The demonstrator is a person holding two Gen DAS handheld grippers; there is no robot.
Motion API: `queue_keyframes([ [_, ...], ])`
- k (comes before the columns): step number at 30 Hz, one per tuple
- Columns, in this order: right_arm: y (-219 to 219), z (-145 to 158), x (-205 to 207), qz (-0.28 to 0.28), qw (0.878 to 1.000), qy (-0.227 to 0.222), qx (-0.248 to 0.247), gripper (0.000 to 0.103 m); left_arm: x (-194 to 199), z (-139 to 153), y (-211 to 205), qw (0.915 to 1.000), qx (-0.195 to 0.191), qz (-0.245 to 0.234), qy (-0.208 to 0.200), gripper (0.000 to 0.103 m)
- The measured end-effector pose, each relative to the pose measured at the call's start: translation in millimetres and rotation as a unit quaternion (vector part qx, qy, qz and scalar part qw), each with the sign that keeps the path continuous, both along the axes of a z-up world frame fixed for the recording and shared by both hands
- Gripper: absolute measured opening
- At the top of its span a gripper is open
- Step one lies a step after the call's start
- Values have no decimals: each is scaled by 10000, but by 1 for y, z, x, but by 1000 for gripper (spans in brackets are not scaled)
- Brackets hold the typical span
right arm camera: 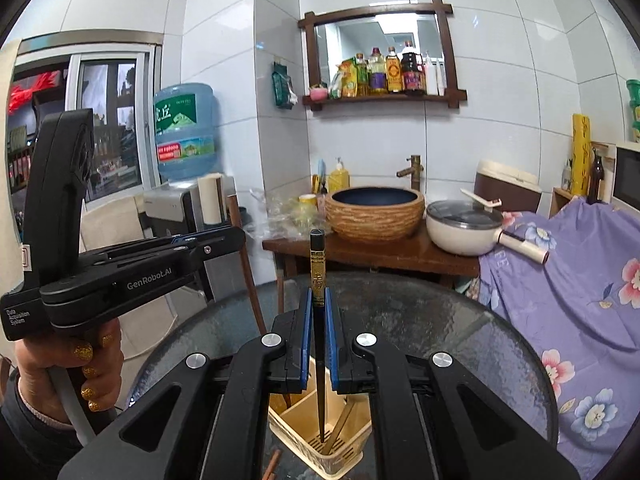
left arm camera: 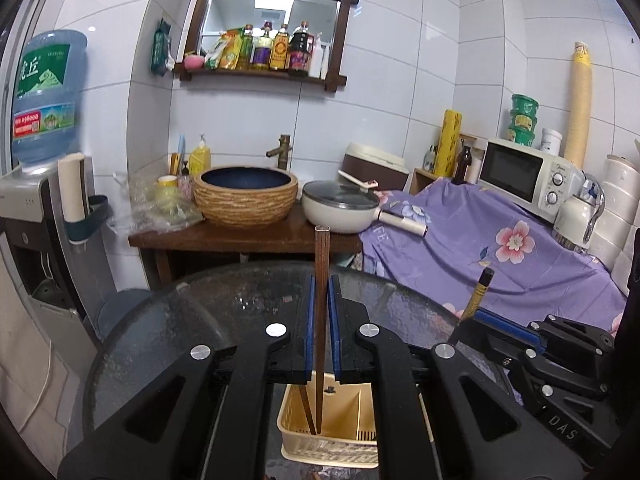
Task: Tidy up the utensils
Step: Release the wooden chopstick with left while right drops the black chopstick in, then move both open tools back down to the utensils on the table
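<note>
A brown chopstick is clamped upright between the blue pads of the left gripper, whose jaws are closed tight on it; its lower tip is seen inside the left compartment of the cream basket, beside a second brown chopstick already leaning there. A black chopstick with a gold band is pinched in the same way by the right gripper, jaws shut on it, and its tip is lowered into the basket, where a gold-coloured utensil is leaned against the divider. The basket is set on the near part of a round glass table. In the left view the right gripper is found just to the right, its black chopstick tilted. In the right view the left gripper is seen from the side at the left, gripped by a hand with glittery gold nails. Beyond the table a basin and a lidded pan are stood on a wooden counter, and a flowered purple cloth is draped to the right, under a microwave
</note>
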State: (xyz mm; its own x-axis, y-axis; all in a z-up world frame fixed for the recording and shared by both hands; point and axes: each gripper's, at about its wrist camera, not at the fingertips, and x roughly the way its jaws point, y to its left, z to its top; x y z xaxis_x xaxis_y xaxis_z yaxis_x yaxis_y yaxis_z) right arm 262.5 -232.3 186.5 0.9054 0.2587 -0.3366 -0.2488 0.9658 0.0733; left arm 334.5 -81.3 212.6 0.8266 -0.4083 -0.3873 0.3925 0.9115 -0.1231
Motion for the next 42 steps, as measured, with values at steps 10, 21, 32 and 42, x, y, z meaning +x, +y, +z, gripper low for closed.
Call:
queue_keyframes([
  [10, 3, -31, 10, -47, 9995, 318, 58, 7, 12, -45, -5, 9990, 71, 9, 431, 7],
  [21, 0, -34, 10, -177, 9994, 272, 86, 8, 16, -58, -12, 9985, 195, 22, 511, 7],
  [32, -3, -33, -12, -310, 9995, -23, 8, 45, -7, -44, 12, 9994, -110, 96, 308, 67],
  [42, 17, -55, -62, -72, 9998, 89, -144, 51, -48, -78, 46, 9971, 329, 468, 505, 82],
])
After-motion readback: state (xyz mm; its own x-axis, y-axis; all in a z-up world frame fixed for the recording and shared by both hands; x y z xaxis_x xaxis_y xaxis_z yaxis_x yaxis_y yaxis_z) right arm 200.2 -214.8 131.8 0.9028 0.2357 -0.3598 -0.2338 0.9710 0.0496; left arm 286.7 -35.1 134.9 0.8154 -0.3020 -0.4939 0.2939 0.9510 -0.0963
